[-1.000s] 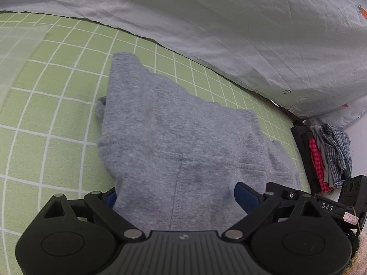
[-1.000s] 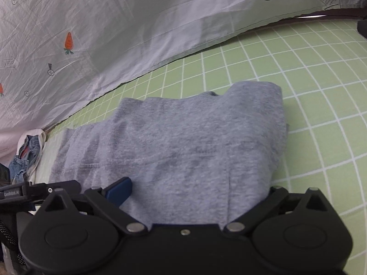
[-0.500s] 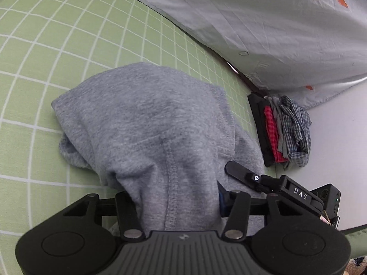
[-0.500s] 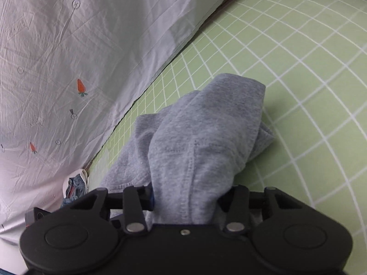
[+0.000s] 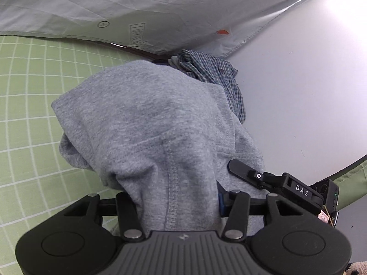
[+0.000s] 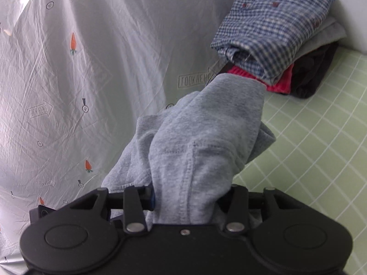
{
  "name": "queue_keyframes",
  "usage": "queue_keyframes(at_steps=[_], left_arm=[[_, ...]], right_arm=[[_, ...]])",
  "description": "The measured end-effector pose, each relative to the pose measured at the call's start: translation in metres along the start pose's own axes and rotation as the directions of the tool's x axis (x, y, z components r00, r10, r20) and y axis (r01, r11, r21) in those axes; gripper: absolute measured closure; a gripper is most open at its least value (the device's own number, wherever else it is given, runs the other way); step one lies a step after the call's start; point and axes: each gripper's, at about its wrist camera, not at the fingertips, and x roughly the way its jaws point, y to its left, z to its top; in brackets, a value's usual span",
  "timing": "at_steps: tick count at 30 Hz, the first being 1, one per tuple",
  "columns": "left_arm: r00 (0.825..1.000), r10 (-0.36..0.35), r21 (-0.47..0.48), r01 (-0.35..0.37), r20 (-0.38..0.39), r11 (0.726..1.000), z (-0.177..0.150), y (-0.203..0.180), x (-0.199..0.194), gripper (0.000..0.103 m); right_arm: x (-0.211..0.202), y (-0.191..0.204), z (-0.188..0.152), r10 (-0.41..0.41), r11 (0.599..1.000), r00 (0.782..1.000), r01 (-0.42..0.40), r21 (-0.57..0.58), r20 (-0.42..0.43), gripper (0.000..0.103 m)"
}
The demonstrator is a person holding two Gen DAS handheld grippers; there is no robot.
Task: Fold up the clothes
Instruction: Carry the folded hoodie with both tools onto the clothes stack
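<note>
The left hand-held gripper (image 5: 177, 202) and the right hand-held gripper (image 6: 185, 200) each pinch the folded gray top (image 5: 146, 123). It hangs in the air over the green mat (image 5: 25, 119), near the pile (image 6: 282, 39) of folded clothes. The loose ends droop, so the fold could fall open if a pinch slips.

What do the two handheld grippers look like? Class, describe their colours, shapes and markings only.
The left gripper has a dark grey ribbed body, two round black side housings, black linkage arms with silver pivot pins and blue finger pads. The right gripper is all black, same shape; from the left view its side reads "DAS".
</note>
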Motion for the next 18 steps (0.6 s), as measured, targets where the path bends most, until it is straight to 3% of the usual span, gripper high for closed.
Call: queue_keyframes(at_steps=[6,12,18], left_arm=[[0.999,-0.040,-0.002,0.040,0.004,0.999,0.023,-0.065,0.062,0.053],[0.995,-0.070,-0.003,0.070,0.064,0.998,0.081,-0.123,0.112,0.053],[0.998,0.003,-0.016,-0.002,0.060,1.000,0.154,-0.145,0.175,0.053]], right_arm=[[-0.037,-0.030,0.098,0.011,0.999,0.999,-0.012,-0.037,-0.031,0.058],[-0.044,-0.040,0.212,0.057,0.984,0.996,-0.069,-0.165,-0.074,0.058],[0.009,-0.029,0.304,-0.073,0.930,0.986,0.013,-0.368,-0.151,0.058]])
